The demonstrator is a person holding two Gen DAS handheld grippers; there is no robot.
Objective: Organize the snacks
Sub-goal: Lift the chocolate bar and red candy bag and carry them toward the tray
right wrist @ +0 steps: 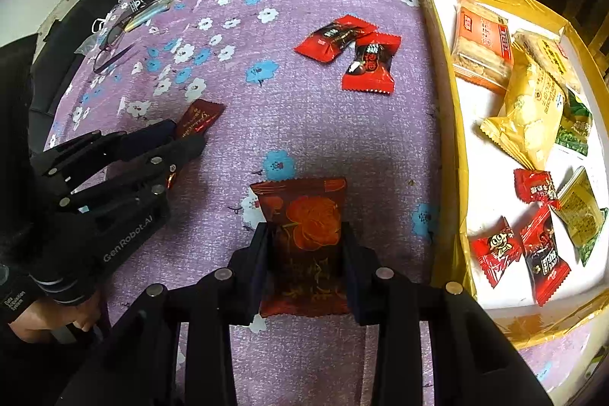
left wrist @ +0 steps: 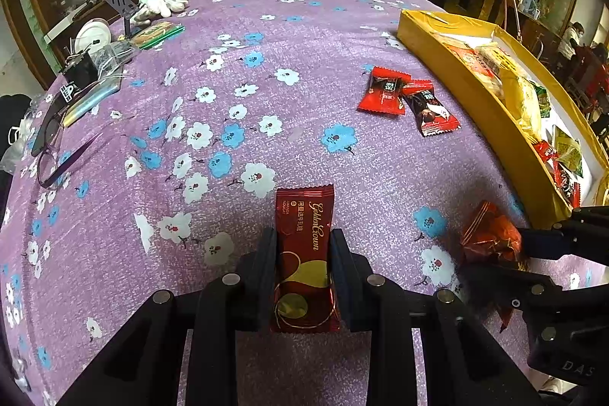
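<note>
Two hand-held grippers, left (left wrist: 303, 246) clamping nougat bar (left wrist: 303, 253), right (right wrist: 306, 246) clamping rose packet (right wrist: 304, 227)

Black hand-held gripper (right wrist: 190, 139); silver screws; white lettering

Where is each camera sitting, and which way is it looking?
Left wrist view: sits on the left gripper, looking down over its fingers clamping a dark red Golden Crown candy bar; the right gripper shows at the right.
Right wrist view: sits on the right gripper, clamping a brown rose-print snack packet; the left gripper and a hand show.
Shared: purple flowered tablecloth, yellow cardboard box, two loose red candies.
</note>
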